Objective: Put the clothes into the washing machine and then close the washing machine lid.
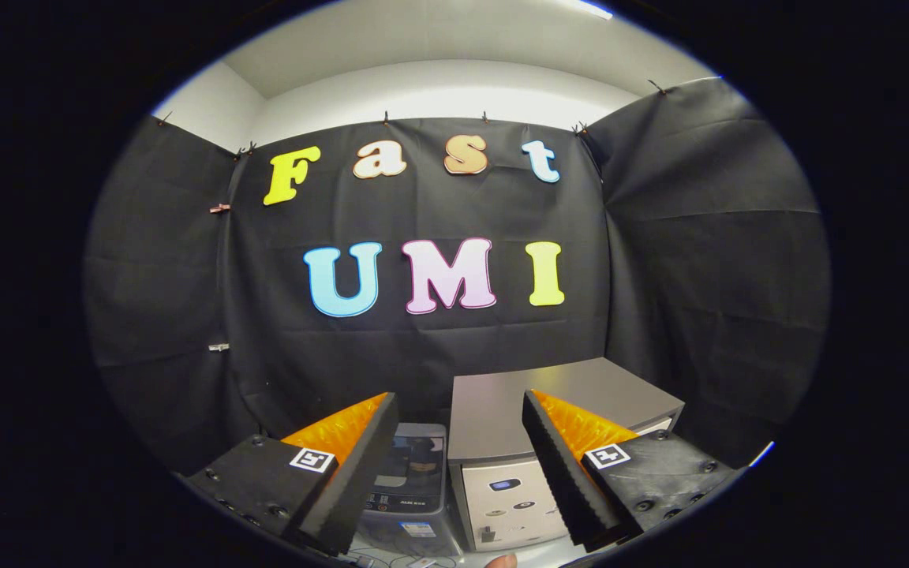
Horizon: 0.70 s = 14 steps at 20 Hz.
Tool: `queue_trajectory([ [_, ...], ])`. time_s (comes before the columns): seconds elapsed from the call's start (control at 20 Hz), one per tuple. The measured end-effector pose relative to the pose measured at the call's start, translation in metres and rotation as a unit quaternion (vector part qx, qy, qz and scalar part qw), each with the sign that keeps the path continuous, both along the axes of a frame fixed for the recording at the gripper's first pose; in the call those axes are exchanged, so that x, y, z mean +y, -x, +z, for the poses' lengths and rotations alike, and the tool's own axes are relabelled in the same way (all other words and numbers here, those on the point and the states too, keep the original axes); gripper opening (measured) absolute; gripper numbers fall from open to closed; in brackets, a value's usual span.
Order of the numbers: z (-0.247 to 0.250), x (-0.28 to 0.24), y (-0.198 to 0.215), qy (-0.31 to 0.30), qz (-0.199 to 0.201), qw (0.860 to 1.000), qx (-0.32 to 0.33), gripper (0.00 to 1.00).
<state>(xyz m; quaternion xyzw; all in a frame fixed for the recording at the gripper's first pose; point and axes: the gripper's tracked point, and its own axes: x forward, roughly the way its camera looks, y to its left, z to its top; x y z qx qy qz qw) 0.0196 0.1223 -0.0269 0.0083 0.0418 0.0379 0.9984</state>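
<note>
Between the fingers: the gripper (458,442) is released, fingers spread wide with nothing held and nothing touching either one.
Nearest edge: a fingertip (499,561) of a person shows just below the gap, beside some cables too small to make out.
Washing machine: the small washing machine (411,489) sits low in the gap, just ahead of the fingers and closer to the left one; its top panel faces up, tilted toward the camera.
Lid: whether it stands open or shut I cannot tell.
Clothes: none to be made out.
Beside it: a grey box (549,410) like an appliance stands just to the machine's right, partly behind the right finger.
Beyond: the black cloth wall (423,355) backs everything.
Key relation: the machine lies ahead and below, so I judge the next reach must dip downward and slightly left.
</note>
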Motion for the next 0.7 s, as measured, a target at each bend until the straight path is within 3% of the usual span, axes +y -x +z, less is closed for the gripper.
queue_trajectory([
  [0.7, -0.0092, 0.0025, -0.0063, 0.013, -0.003, 1.000, 0.004, 0.99],
])
